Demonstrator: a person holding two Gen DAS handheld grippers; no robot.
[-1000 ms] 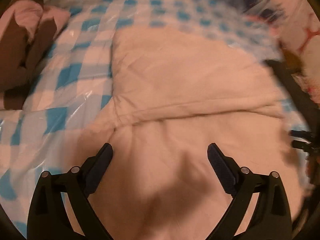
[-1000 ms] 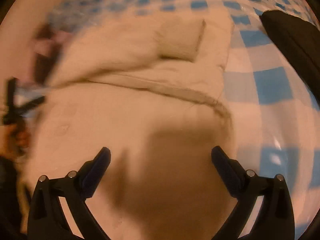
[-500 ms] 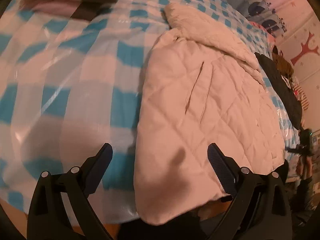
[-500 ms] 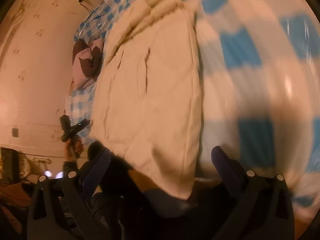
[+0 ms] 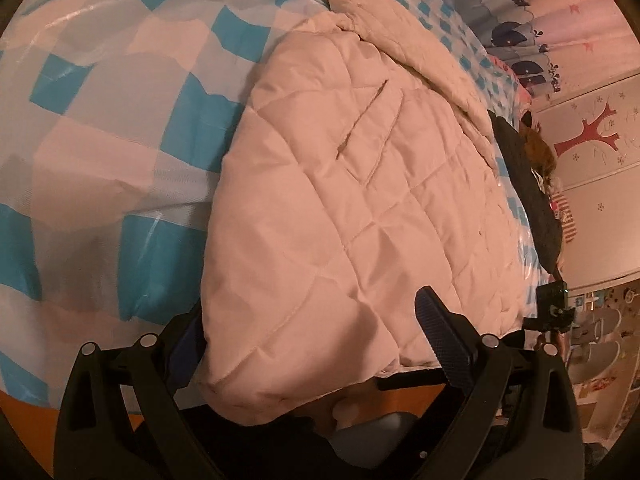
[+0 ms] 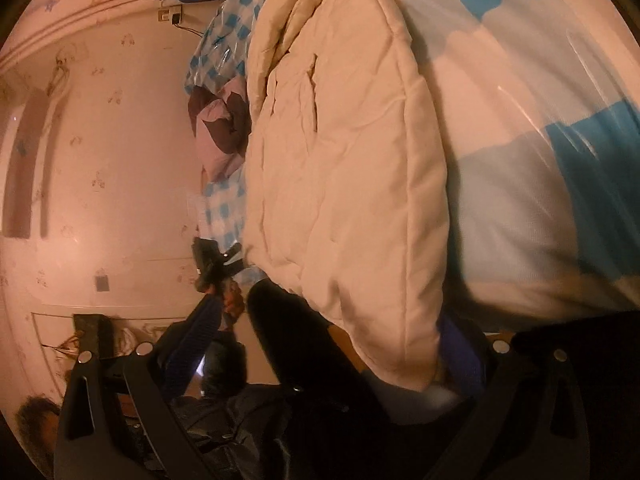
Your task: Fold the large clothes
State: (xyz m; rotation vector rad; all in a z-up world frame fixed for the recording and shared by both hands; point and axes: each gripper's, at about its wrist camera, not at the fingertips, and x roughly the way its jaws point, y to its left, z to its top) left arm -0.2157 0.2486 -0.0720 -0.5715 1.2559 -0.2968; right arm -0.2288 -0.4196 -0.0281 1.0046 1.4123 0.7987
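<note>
Two gripper views are showing one cream quilted coat lying on a bed with a blue-and-white checked cover. In the left wrist view, the coat is filling the centre and right of the frame, its hem corner hanging at the lower centre. The left gripper is standing wide open around that corner, gripping nothing; one finger is partly hidden behind the fabric. In the right wrist view, the coat is running from top centre down to the lower centre. The right gripper is spread wide; its right finger seems tucked behind the hem.
</note>
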